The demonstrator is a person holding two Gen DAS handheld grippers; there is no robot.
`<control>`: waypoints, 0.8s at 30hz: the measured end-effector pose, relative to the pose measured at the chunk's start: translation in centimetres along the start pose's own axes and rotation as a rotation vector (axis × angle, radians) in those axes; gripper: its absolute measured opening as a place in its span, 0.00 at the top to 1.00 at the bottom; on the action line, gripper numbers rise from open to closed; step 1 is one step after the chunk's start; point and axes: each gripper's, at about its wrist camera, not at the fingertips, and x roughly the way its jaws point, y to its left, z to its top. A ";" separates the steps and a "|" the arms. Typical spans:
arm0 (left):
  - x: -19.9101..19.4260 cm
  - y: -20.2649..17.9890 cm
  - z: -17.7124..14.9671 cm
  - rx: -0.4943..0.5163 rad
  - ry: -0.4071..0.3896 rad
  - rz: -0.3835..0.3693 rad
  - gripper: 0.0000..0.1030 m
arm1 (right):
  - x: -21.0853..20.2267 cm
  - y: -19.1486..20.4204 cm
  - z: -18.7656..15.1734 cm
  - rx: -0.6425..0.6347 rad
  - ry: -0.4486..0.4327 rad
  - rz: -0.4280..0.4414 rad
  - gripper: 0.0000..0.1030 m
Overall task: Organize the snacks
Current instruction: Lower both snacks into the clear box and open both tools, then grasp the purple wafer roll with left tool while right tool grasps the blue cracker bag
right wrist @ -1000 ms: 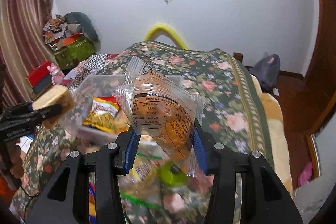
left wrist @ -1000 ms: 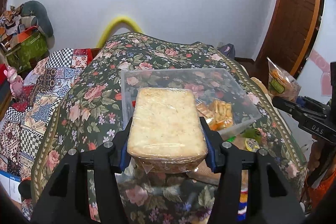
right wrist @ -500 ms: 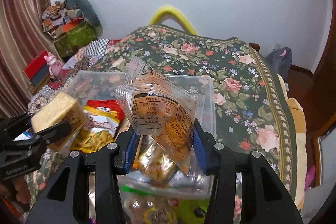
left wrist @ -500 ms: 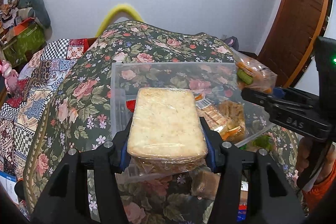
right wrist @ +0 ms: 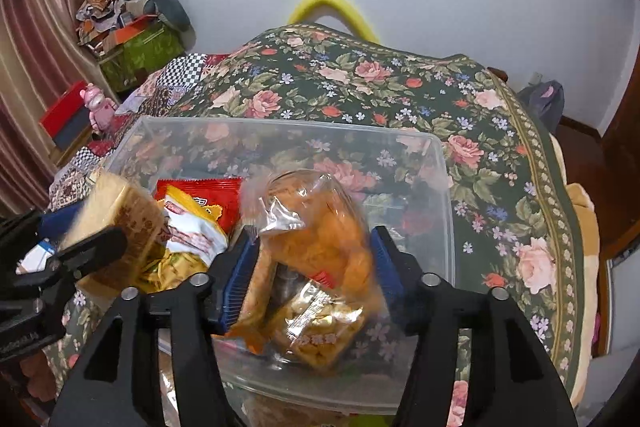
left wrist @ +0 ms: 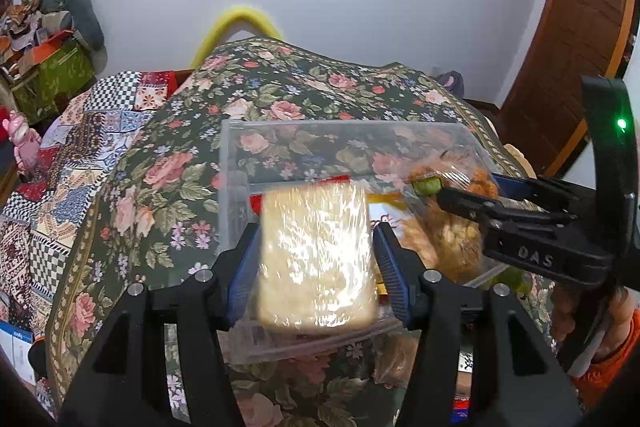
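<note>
A clear plastic bin (left wrist: 240, 163) sits on the floral bedspread and holds several snack bags; it also shows in the right wrist view (right wrist: 444, 195). My left gripper (left wrist: 316, 259) has opened, and the wrapped cracker pack (left wrist: 316, 259) hangs blurred between its spread pads above the bin's near edge. My right gripper (right wrist: 314, 255) is also open over the bin, and the clear bag of orange snacks (right wrist: 320, 227) is blurred between its pads, dropping toward the bags below. The right gripper shows in the left wrist view (left wrist: 520, 223), and the cracker pack in the right wrist view (right wrist: 120, 211).
A red and yellow chip bag (right wrist: 192, 215) and a small cracker packet (right wrist: 320, 331) lie in the bin. More snacks lie on the bedspread (left wrist: 160, 167) in front of the bin. A wooden door (left wrist: 568, 47) stands right.
Both grippers moved forward over the bin and opened. The cracker pack and the orange snack bag have come loose from the pads and are blurred in motion.
</note>
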 end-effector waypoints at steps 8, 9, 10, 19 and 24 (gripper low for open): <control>-2.3 -0.7 0.3 0.019 -0.036 -0.020 0.44 | -2.4 0.0 0.0 -0.019 -0.040 0.001 0.39; -2.6 -0.9 0.3 0.026 -0.039 -0.023 0.44 | -2.9 0.0 -0.1 -0.018 -0.051 0.005 0.38; -2.9 -1.2 0.2 0.034 -0.042 -0.026 0.43 | -3.4 -0.1 -0.1 -0.017 -0.060 0.007 0.37; -5.4 -3.1 -2.1 0.093 -0.022 -0.053 0.36 | -7.6 -0.2 -2.4 -0.047 -0.114 0.003 0.36; -7.2 -3.9 -4.5 0.105 -0.004 -0.075 0.33 | -9.5 -0.2 -4.8 -0.038 -0.109 0.021 0.35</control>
